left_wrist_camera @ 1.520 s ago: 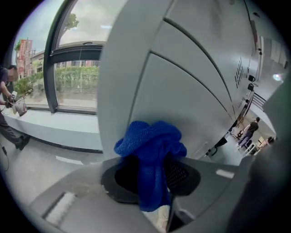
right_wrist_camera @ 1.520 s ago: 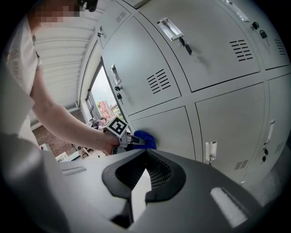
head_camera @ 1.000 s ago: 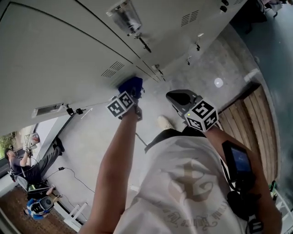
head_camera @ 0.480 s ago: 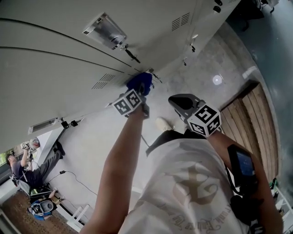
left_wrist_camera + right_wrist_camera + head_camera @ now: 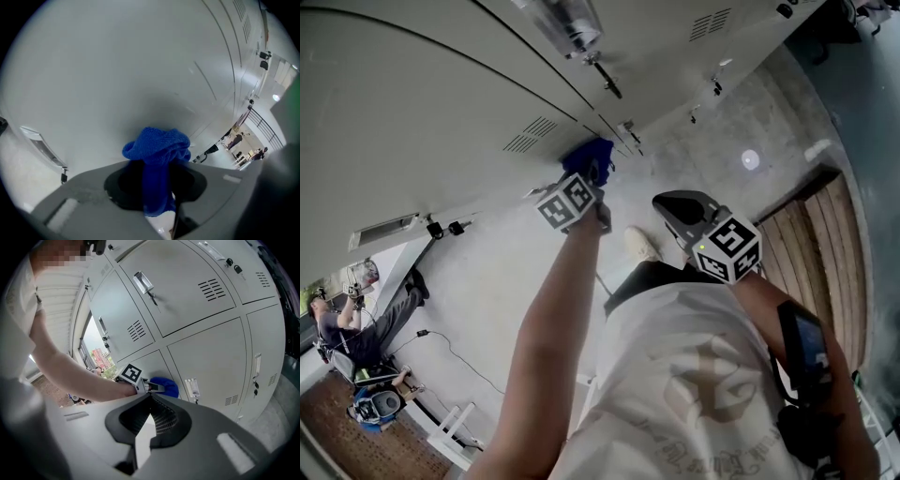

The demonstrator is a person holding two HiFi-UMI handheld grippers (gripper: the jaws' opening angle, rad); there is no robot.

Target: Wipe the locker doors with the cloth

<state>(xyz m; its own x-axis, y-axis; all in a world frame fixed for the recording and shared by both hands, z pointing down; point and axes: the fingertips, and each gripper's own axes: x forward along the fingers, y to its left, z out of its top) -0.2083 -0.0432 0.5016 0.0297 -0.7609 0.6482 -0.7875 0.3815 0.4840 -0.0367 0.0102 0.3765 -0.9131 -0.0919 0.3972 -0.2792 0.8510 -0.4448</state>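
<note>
1. The tips of the left tongs [image 5: 157, 185] are hidden by the blue cloth [image 5: 157, 147], which is clamped between them and bunches out in front.
2. In the head view the left tongs [image 5: 592, 180] are largely covered by their marker cube and the cloth [image 5: 589, 157]. The person's shoulders are cut off at the bottom edge.
3. The cloth is pressed flat against a grey locker door [image 5: 441, 103], close to the edge where that door meets the next one and just beside the vent slots [image 5: 530, 141].
4. The right tongs [image 5: 150, 404] are brought together with nothing between them. They are held well apart from the locker doors [image 5: 201, 357].
5. A bare concrete floor [image 5: 722, 122] is seen below the lockers, with wooden boards [image 5: 806, 234] beside it. A seated person [image 5: 352, 328] is made out far off, small and unclear.
6. Compared with a second ago, the cloth lies nearer the small lock [image 5: 628, 131] at the door's corner, while the right tongs [image 5: 680, 211] are kept in much the same place.
</note>
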